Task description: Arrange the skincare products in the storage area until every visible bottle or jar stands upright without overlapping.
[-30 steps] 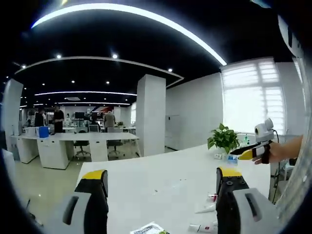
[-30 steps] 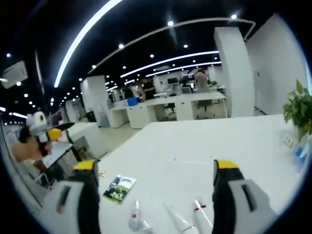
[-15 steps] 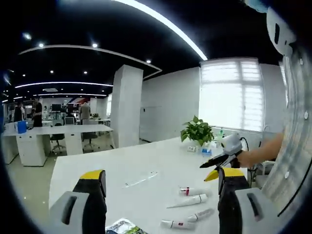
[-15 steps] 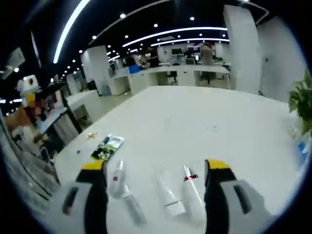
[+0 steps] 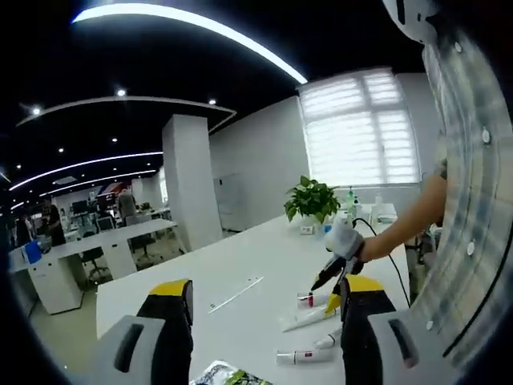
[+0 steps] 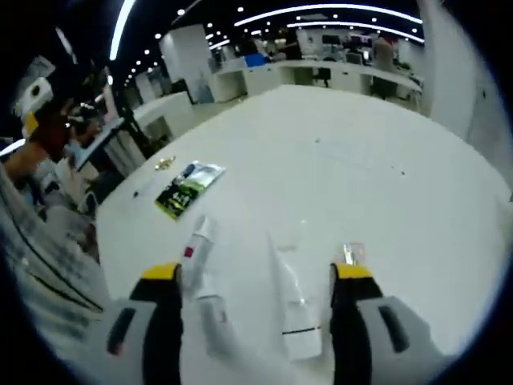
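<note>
White tubes now nearer right gripper.

The left gripper hangs above a white table, its two yellow-tipped jaws spread wide apart with nothing between them. Beyond its right jaw the right gripper, held in a person's hand, points down at a small group of white skincare tubes. One long tube lies flat just under it, a short red-banded tube lies just beyond that, and another tube lies nearer, close to the left gripper's right jaw. A printed packet shows between the jaws at the near edge. A potted plant stands far back on the table.
</note>
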Available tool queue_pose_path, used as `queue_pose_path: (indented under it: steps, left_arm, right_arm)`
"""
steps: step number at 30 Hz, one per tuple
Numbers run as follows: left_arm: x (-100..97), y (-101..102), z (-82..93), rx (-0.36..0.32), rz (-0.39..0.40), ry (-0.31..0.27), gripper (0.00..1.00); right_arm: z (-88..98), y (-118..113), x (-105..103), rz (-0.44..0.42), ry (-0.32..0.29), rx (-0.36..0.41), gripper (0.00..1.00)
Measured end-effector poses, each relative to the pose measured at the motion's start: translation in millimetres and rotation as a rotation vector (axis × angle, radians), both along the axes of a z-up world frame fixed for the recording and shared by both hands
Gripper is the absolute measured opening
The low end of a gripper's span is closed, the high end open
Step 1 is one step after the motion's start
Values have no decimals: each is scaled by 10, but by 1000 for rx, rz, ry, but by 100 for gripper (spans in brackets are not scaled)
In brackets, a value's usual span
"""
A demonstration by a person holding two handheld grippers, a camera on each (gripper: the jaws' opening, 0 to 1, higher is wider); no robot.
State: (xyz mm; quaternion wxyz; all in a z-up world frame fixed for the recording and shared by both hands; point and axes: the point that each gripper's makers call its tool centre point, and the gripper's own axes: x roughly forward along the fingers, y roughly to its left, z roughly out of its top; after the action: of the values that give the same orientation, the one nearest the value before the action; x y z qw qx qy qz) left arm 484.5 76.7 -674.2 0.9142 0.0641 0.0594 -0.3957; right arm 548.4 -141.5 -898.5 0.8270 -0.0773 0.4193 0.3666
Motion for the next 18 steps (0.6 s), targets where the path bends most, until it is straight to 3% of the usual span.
queue_pose_path:
  steps: [2,6,10,16,18]
  left_arm:
    - [-27,30,28,22,-3,-44,76]
    - [-50,118,-3,70,13,-58,58]
    - [-25,213,-58,54,62,-8,65]
    - [-45,291,-123,94,84,0,63]
    - [133,214,-121,94,102,7,64]
  right_arm:
    - [-66,35,-5,16,15,-7,66]
    - [-242,39,-20,43,64,-56,65]
    - [-310,42,-7,39,92,-61,65]
    - [-463,14,-15,43,132,-101,61]
    - [-503,-11,6,52,113,-130,61]
